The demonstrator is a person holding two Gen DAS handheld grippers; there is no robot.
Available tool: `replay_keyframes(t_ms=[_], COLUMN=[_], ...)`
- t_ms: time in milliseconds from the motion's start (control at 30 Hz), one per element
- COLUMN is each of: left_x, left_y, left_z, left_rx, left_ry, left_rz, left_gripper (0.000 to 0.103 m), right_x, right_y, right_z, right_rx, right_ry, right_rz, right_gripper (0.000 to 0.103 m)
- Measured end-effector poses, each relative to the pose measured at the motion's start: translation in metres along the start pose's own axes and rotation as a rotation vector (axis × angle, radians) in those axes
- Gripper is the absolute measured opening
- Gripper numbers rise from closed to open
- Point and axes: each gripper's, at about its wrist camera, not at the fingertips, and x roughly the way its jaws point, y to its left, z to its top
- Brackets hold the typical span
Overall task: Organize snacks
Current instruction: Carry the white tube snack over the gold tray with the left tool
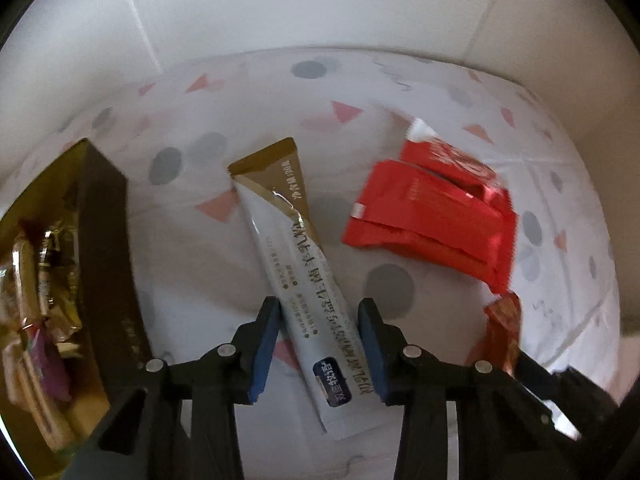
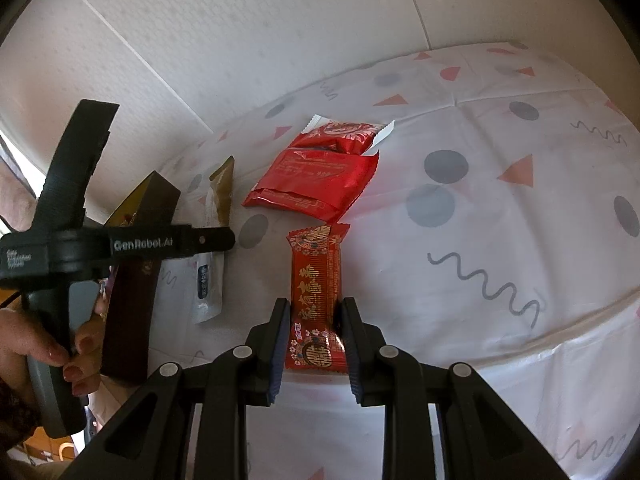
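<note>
From the left wrist, the left gripper point(image 1: 318, 350) straddles a white-and-gold sachet point(image 1: 298, 264) lying on the tablecloth point(image 1: 460, 92), jaws apart beside it, with a dark box point(image 1: 108, 240) of snacks to its left and red packets point(image 1: 434, 216) to its right. From the right wrist, the right gripper point(image 2: 314, 350) is clamped on a red snack bar point(image 2: 316, 296) resting on the cloth, just in front of the red packets point(image 2: 316, 176).

Two close wrist views along the tongs, down onto one tablecloth point(image 1: 540, 184) — red packets point(image 2: 320, 176) in both

Left hand-held gripper point(image 1: 319, 344) straddles white-gold sachet point(image 1: 298, 272) — red packets point(image 1: 432, 216) beside.
</note>
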Motion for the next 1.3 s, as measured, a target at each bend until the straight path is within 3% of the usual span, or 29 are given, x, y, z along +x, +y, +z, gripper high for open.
replay_keyframes(t_ms=[567, 933, 1300], left_x=[-0.052, -0.076, -0.116], left_y=[0.014, 0.041, 0.073], left_z=[-0.054, -0.056, -0.066], left_rx=[-0.043, -0.106, -0.191], left_ry=[-0.076, -0.130, -0.206], left_rz=[-0.154, -0.207, -0.321], left_gripper=[0.029, 0.026, 0.025], right_x=[0.003, 0.006, 0.005], right_y=[0.005, 0.009, 0.008], right_z=[0.002, 0.003, 0.003], right_rx=[-0.005, -0.007, 0.018], right_ry=[0.009, 0.023, 0.022], right_rz=[-0.024, -0.055, -0.060], right_gripper=[0.026, 0.026, 0.026])
